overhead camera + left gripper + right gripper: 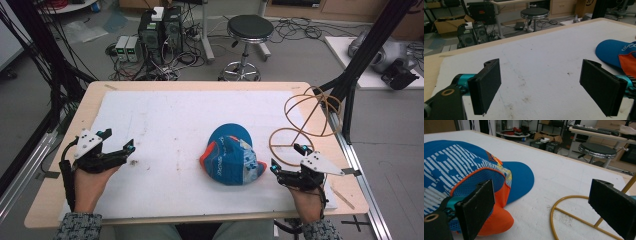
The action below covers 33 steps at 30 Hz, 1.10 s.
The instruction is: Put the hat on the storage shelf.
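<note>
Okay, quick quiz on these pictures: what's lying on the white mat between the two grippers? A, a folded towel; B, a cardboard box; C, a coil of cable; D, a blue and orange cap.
D: a blue and orange cap lies on the white mat, with the open left gripper to one side and the open right gripper close by on the other.

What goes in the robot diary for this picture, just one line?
left hand-held gripper open, empty | right hand-held gripper open beside cap | cap flat on table
</note>
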Motion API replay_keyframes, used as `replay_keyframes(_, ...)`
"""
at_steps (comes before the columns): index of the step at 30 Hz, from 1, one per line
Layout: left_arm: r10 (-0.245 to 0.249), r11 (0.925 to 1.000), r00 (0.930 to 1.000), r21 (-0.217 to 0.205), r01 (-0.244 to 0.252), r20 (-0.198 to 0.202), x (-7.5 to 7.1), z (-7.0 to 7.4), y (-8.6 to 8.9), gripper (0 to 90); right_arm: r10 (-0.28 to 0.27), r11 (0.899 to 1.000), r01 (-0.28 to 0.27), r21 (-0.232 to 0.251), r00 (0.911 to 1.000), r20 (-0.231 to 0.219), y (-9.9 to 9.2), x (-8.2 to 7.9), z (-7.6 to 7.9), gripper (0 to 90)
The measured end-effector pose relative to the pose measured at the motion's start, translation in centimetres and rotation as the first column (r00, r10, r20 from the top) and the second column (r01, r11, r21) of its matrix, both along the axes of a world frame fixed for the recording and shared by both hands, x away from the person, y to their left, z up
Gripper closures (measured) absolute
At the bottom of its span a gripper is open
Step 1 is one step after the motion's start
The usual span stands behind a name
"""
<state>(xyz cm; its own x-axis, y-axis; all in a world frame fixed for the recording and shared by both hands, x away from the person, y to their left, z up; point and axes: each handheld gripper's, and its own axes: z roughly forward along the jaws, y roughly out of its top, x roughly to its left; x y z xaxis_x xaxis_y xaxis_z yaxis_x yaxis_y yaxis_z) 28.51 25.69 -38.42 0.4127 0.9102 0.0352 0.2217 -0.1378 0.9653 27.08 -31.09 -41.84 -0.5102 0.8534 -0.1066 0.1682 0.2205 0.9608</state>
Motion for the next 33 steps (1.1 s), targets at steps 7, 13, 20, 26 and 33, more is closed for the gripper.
replay_keyframes(7,0.0,1.0,1.0,0.001,0.0,0.001,0.0,0.1,-0.1,17.8,-0.002,1.0,0.002,-0.001,1.0,0.004,0.0,-0.1,0.0,6.0)
replay_keyframes(13,-0.003,1.0,1.0,0.006,0.004,-0.003,0.0,0.0,-0.2,17.8,0.005,1.0,-0.005,-0.006,0.9999,0.011,0.2,0.0,0.1,6.0)
replay_keyframes(20,0.003,1.0,1.0,0.005,-0.003,-0.004,-0.1,0.0,0.0,17.8,0.035,0.999,-0.035,0.014,0.9991,0.024,1.2,-0.1,0.4,6.1)
replay_keyframes(26,0.003,1.0,1.0,0.007,-0.003,-0.002,-0.2,0.1,0.0,17.8,0.081,0.996,-0.081,0.04,0.9966,0.017,2.5,0.0,0.6,6.1)
replay_keyframes(33,0.0,0.9999,1.0,0.014,0.0,-0.007,-0.1,0.0,-0.2,17.9,0.132,0.986,-0.134,0.097,0.9908,0.029,3.5,-0.1,1.0,6.2)
